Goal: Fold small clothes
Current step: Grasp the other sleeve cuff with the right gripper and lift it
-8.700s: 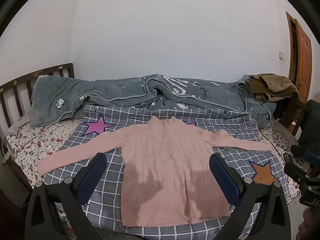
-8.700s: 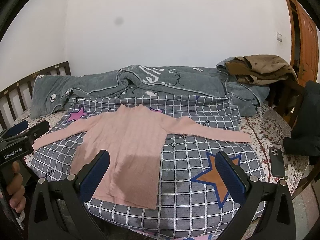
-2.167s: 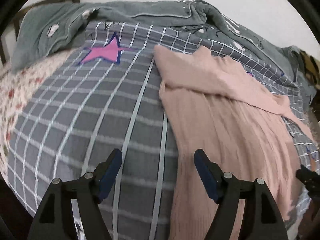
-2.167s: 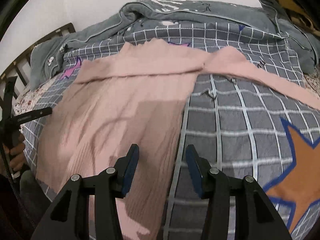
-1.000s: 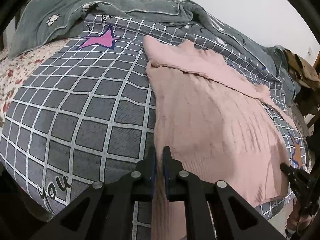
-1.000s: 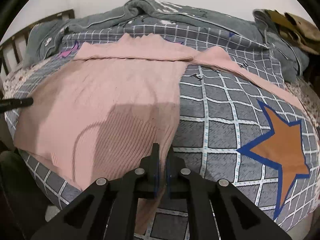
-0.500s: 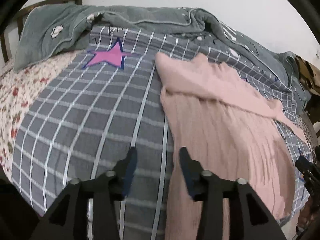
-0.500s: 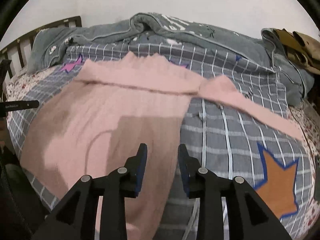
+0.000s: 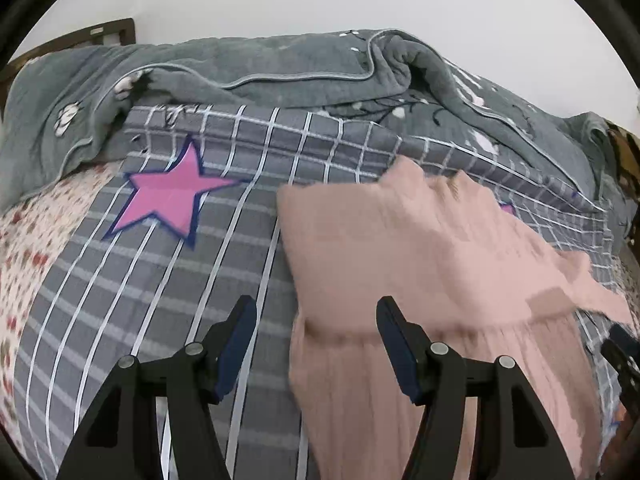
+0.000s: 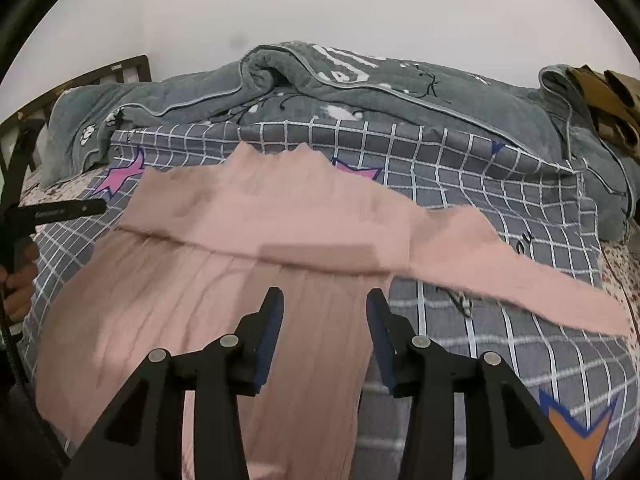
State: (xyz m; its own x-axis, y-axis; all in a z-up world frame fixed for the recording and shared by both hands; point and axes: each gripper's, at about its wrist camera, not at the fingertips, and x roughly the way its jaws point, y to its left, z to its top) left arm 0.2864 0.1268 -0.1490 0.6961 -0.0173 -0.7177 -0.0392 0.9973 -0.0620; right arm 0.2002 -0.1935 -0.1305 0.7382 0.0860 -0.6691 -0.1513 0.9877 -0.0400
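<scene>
While lying flat on the bed's checked cover [image 9: 168, 280], pink sweater [image 10: 224, 288] with one sleeve folded across, left gripper [image 9: 316, 344] and right gripper [image 10: 325, 332] hovering near the bed's front edge, jaws spread, gripping nothing.

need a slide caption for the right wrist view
Open right gripper above the pink sweater, one sleeve folded across its chest, on the checked bedspread.

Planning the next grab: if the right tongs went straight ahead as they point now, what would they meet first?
Probably the pink sweater: the open right tongs aim at the sleeve folded across its chest. Depth is unclear.
</scene>
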